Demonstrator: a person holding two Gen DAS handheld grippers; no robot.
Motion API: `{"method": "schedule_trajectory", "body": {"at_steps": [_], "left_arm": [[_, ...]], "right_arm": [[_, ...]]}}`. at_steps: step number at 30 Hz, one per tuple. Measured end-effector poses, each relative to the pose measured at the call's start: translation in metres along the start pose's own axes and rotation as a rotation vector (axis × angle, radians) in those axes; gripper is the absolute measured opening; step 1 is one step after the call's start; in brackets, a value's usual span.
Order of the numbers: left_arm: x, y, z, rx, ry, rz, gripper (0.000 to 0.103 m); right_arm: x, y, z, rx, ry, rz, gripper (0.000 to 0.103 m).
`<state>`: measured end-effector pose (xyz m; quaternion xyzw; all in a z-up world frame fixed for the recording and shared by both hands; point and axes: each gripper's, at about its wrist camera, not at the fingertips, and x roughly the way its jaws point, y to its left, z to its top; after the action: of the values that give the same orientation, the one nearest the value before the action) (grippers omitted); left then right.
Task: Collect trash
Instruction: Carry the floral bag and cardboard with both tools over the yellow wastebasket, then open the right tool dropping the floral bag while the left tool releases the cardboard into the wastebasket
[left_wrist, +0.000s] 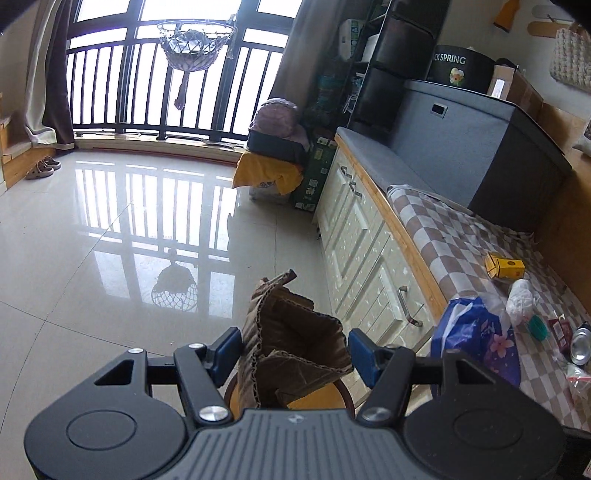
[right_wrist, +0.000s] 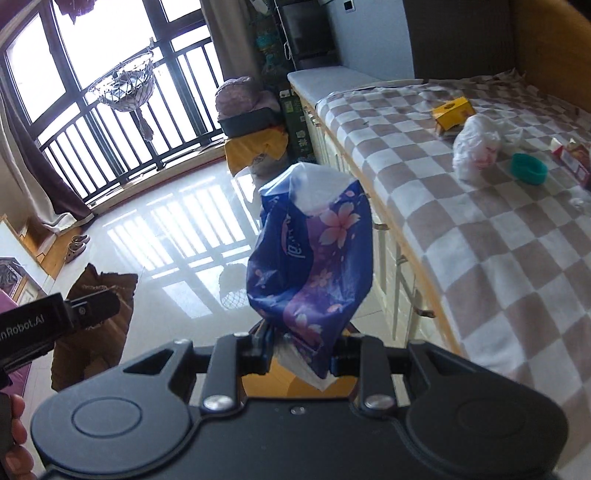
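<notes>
Left wrist view: the left tool (left_wrist: 293, 350) grasps a crumpled brown corrugated cardboard piece (left_wrist: 291, 339) above the glossy tiled floor (left_wrist: 92, 258). Right wrist view: the right tool (right_wrist: 301, 354) is clenched on a crumpled blue floral plastic wrapper (right_wrist: 310, 258), beside the checkered-cloth counter (right_wrist: 480, 240).

Left gripper (left_wrist: 293, 350) — black linkage arms, blue pads (left_wrist: 227, 349), silver screws, ribbed grey body.

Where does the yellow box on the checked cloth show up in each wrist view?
Left wrist: yellow box at right of centre, on the checked cloth.
Right wrist: yellow box at upper right, beyond the white plastic bag.
Shared landmark: the hanging net basket at the window.
</notes>
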<state>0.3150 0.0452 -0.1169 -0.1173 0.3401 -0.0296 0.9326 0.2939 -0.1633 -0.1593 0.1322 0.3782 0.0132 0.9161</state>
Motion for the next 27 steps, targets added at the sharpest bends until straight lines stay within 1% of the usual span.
{"method": "schedule_trajectory", "body": {"at_steps": [3,5,10,15,18,21,24,27], "left_arm": [[0.034,-0.007,0.002,0.015,0.017,-0.004,0.064],[0.058,-0.007,-0.002,0.019,0.043,-0.009,0.064],[0.118,0.0,-0.028,0.043,0.138,-0.001,0.064],[0.163,0.015,-0.052,0.034,0.224,0.012,0.064],[0.185,0.025,-0.066,0.014,0.275,0.01,0.064],[0.202,0.033,-0.073,0.0,0.318,0.005,0.064],[0.214,0.041,-0.074,-0.016,0.332,-0.002,0.064],[0.225,0.05,-0.075,-0.057,0.341,0.002,0.065]], "right_arm": [[0.032,0.006,0.003,-0.01,0.026,0.004,0.028],[0.055,0.005,0.002,-0.024,0.046,-0.001,0.028],[0.113,-0.005,-0.01,-0.019,0.137,-0.003,0.028],[0.163,-0.012,-0.03,-0.066,0.23,-0.001,0.028],[0.188,-0.014,-0.042,-0.133,0.276,-0.015,0.028],[0.212,-0.017,-0.048,-0.135,0.334,0.001,0.028],[0.231,-0.017,-0.053,-0.139,0.377,0.009,0.029],[0.245,-0.018,-0.056,-0.146,0.404,0.014,0.029]]}}
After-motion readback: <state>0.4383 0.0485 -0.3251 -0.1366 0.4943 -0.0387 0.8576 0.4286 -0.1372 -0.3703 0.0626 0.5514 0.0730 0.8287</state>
